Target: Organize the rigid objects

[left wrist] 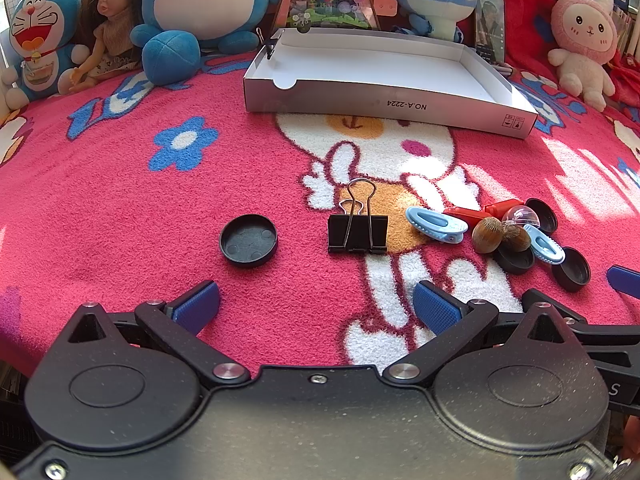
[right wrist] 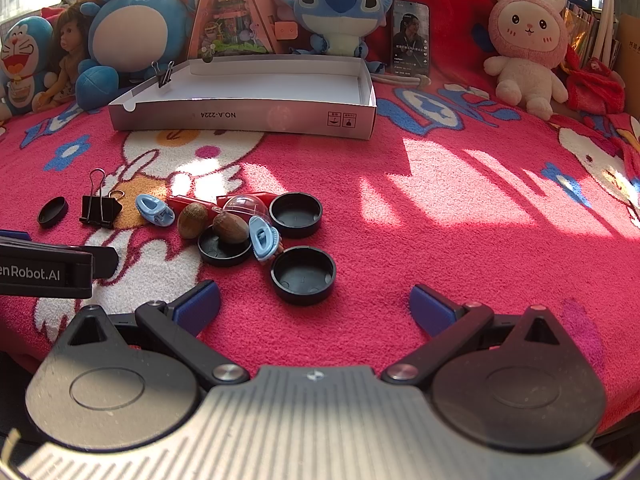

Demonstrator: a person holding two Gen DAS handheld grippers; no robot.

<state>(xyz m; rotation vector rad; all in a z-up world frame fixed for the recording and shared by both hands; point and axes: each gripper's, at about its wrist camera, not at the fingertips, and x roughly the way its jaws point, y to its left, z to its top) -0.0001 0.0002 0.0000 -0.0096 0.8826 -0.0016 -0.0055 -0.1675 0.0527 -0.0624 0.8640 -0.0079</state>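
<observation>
On the pink blanket lie a black binder clip [left wrist: 357,234] [right wrist: 100,209] and a lone black cap [left wrist: 248,240] [right wrist: 53,211]. To their right is a heap: black caps [right wrist: 303,274], two brown nuts [right wrist: 229,228], light blue clips [left wrist: 436,224] [right wrist: 263,241], red pieces [left wrist: 464,213] and a clear dome [right wrist: 246,205]. A shallow white box [left wrist: 400,98] [right wrist: 248,118] stands behind, a small binder clip [right wrist: 165,76] on its left rim. My left gripper [left wrist: 316,306] is open, short of the clip and cap. My right gripper [right wrist: 315,305] is open, just before the nearest cap.
Plush toys [right wrist: 340,12], a doll [left wrist: 110,20], a triangular toy house [right wrist: 228,12] and a phone [right wrist: 410,36] line the back behind the box. A pink rabbit plush [right wrist: 528,44] sits at the back right. The left gripper's body [right wrist: 52,266] shows at the left of the right wrist view.
</observation>
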